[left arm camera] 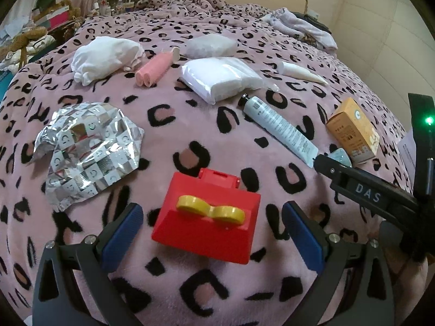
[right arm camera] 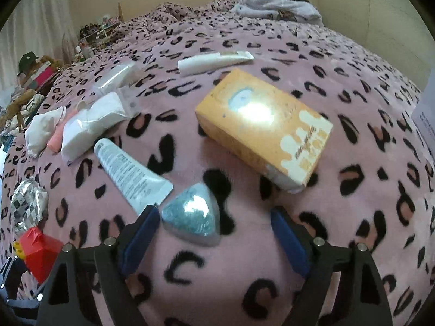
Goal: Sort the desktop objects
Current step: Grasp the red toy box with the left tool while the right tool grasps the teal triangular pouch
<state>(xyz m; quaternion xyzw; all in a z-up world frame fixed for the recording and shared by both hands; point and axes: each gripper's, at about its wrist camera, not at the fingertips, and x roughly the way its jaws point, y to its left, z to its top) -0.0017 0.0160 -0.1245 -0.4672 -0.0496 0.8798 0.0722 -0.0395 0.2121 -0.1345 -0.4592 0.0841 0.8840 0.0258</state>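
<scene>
Desktop objects spread over a leopard-print bed, two tools above them

Desktop objects lay scattered on a bed under a plush pink blanket (left arm camera: 190,125) with black leopard spots. Counted, they came to about ten. One red plastic block (left arm camera: 206,225), angular and glossy, carried a yellow figure-eight piece (left arm camera: 210,209) on top. One crumpled sheet of silver foil (left arm camera: 87,149) bore a checkered print. Two tubes were there: a grey printed tube (left arm camera: 280,129) with a black cap, and a smooth cream tube (left arm camera: 301,73) farther back. One orange cardboard box (right arm camera: 265,130), rectangular, caught a bright glare on its face. One rounded triangular object (right arm camera: 194,214) had a glittery silver-blue surface. One white plastic packet (left arm camera: 223,80) lay soft and pillowy, with one grey pad (left arm camera: 210,44) behind it, one bunched white cloth (left arm camera: 106,59) and one pink roll (left arm camera: 155,69).

The left tool (left arm camera: 212,214) stood wide open with the red block between its blue pads (left arm camera: 123,231), neither pad touching it. The right tool (right arm camera: 214,220) was also open and gripped nothing; the triangular object sat between its fingers, just beside the left-hand pad (right arm camera: 141,233) and well clear of the other.
</scene>
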